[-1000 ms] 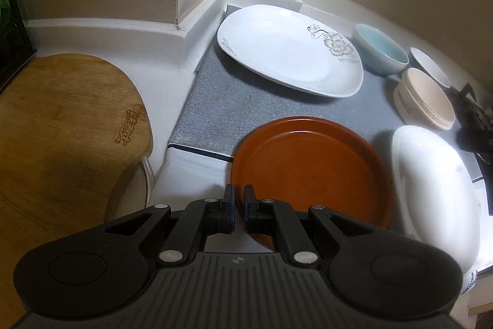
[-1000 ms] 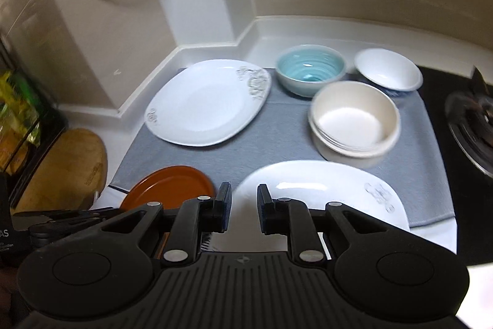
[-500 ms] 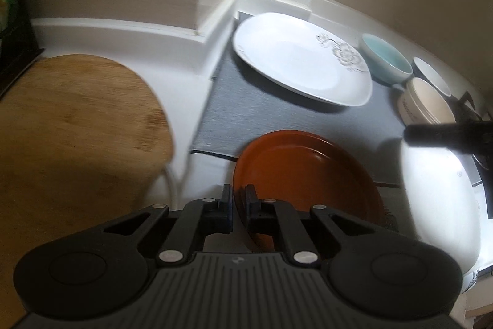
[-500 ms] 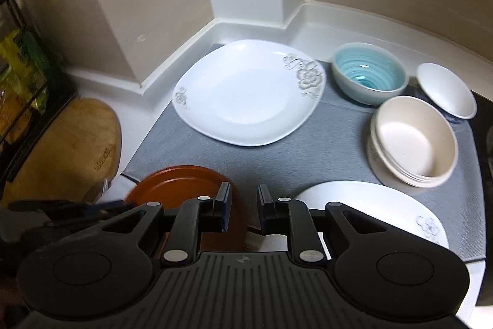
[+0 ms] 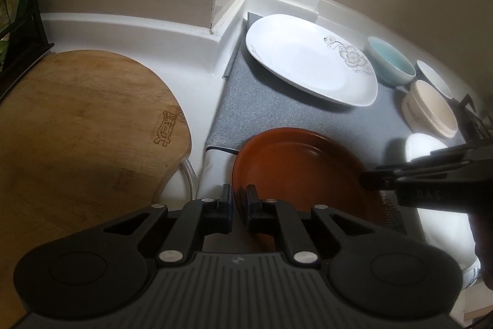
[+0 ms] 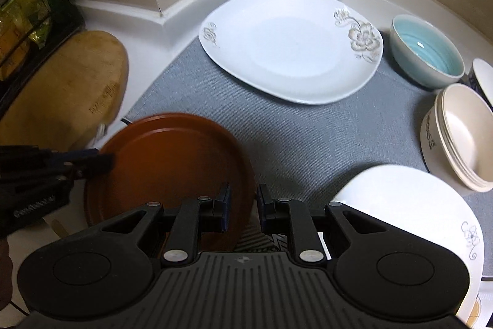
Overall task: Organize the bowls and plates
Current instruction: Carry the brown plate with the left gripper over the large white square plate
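A brown plate (image 5: 295,171) (image 6: 172,162) lies at the front left corner of the grey mat (image 6: 308,137). My left gripper (image 5: 238,199) (image 6: 101,161) is shut on its left rim. My right gripper (image 6: 243,199) (image 5: 369,179) stands at the plate's right rim. Its jaws are a narrow gap apart with the rim between them, and the pads are not pressing. On the mat are a flowered white plate (image 6: 289,48) at the back, a second white plate (image 6: 400,205) at the front right, a blue bowl (image 6: 428,57), stacked cream bowls (image 6: 459,134) and a small white bowl (image 6: 482,76).
A wooden cutting board (image 5: 77,128) lies left of the mat, and a black rack (image 6: 30,5) with packets stands beyond it. The white counter wall and a pillar corner run close behind the dishes. A stove grate (image 5: 474,119) borders the mat on the right.
My right gripper has come down and to the left, from above the front white plate to the brown plate's right rim. My left gripper stays on the left rim.
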A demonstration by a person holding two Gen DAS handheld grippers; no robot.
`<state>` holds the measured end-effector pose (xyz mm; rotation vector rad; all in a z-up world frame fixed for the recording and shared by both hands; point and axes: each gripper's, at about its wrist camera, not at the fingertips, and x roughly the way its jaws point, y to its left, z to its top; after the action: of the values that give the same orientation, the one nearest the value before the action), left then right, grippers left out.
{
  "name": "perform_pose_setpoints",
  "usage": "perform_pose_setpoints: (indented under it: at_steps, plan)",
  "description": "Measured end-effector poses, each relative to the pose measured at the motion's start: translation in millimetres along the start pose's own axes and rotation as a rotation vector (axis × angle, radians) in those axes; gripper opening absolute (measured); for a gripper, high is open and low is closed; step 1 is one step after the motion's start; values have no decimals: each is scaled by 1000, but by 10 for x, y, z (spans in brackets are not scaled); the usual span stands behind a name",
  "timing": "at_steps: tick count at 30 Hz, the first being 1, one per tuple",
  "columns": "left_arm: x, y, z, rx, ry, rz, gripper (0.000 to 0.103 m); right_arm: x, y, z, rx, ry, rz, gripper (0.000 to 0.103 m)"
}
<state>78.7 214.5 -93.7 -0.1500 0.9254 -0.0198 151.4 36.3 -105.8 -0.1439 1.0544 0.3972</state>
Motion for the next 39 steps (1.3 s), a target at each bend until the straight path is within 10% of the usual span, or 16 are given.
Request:
perform_pose_setpoints:
  at_steps: [39]
  plan:
    - [-285, -589, -2, 145, -71, -56, 10, -635, -448, -344, 145, -125, 31, 14]
